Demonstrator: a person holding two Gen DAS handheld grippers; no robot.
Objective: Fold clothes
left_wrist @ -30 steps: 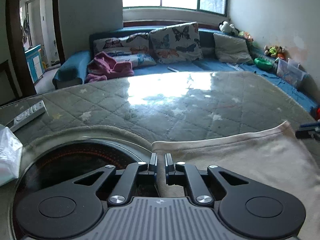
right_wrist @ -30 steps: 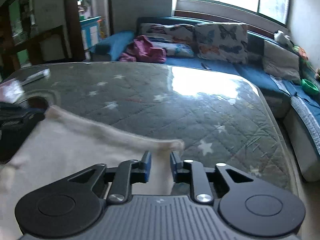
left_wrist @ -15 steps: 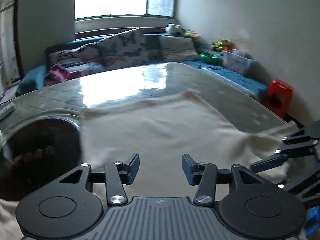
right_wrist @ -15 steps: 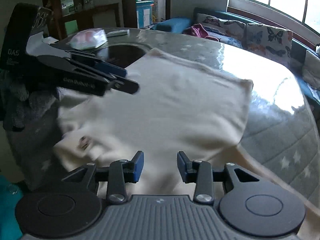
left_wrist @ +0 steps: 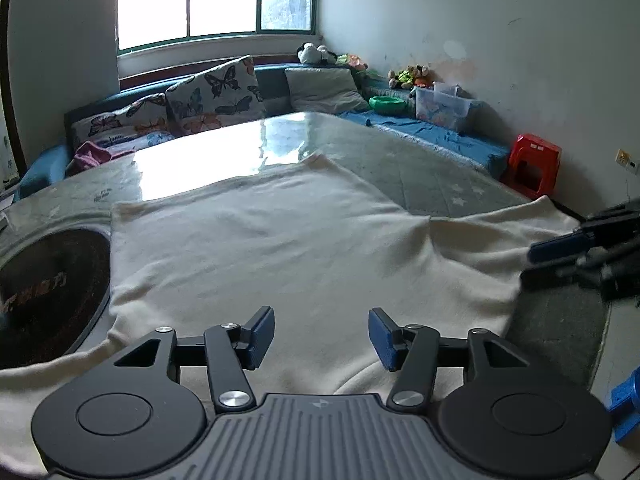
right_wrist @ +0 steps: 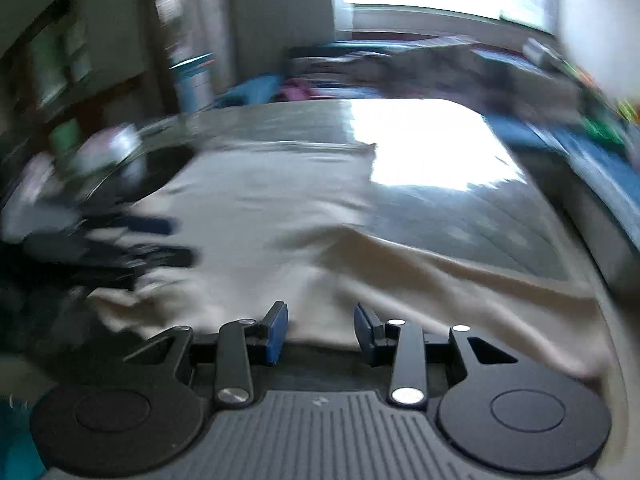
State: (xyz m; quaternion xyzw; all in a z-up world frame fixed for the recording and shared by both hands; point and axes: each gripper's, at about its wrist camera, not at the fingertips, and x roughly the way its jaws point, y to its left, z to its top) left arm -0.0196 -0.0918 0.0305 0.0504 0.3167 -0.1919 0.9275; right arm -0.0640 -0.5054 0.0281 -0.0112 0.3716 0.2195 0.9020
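Cream garment (left_wrist: 280,240), soft, light and limp, spread on my bench (left_wrist: 420,168); both my left fingers (left_wrist: 264,332) and right fingers (right_wrist: 276,332) wide, empty; best pinched at hem corners.

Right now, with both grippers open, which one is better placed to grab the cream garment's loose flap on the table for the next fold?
Probably the right gripper: the cream fabric garment's flap trails off on its side, while the left gripper hovers over the garment's flat middle.
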